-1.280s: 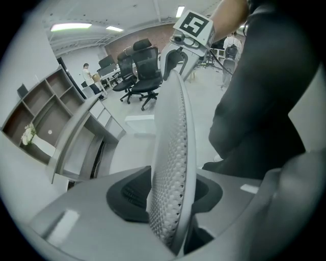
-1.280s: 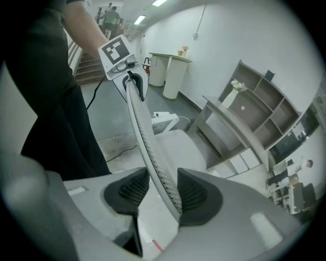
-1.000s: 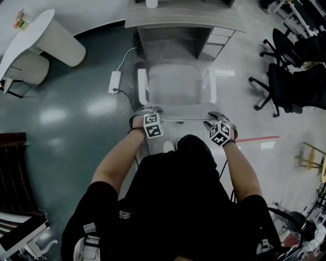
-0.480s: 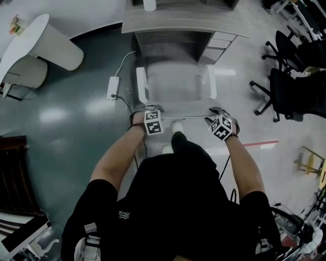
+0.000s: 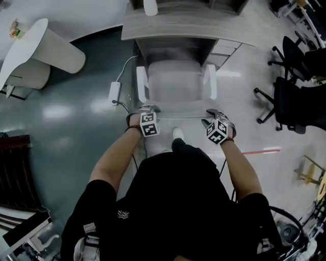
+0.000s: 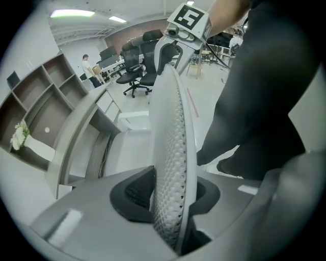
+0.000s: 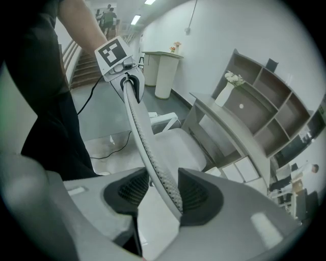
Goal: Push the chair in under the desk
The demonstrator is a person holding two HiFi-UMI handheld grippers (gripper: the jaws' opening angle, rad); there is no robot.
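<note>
- The chair (image 5: 175,84) faces the counter (image 5: 178,23), its seat front at the opening.
- The left gripper (image 5: 147,108): its fingers have just been closing and clamp the top edge of the chair's back.
- The right gripper (image 5: 213,113): its fingers clamp the same edge, farther right.

Chair (image 5: 175,84) in the middle, front end twd the desk (image 5: 178,23) opening, backrest nearest the person (image 5: 173,204) standing right behind it. Drawer unit (image 5: 221,43) sits under the desk, just right of the chair. Power strip (image 5: 114,93) lies on the floor (image 5: 76,132) just left of the chair, cable (image 5: 125,63) running up twd the desk. Round-top stand (image 5: 35,43) farther left, well apart; vase (image 5: 151,6) on the desk, beyond the chair; office chairs (image 5: 298,86) grouped far right.
</note>
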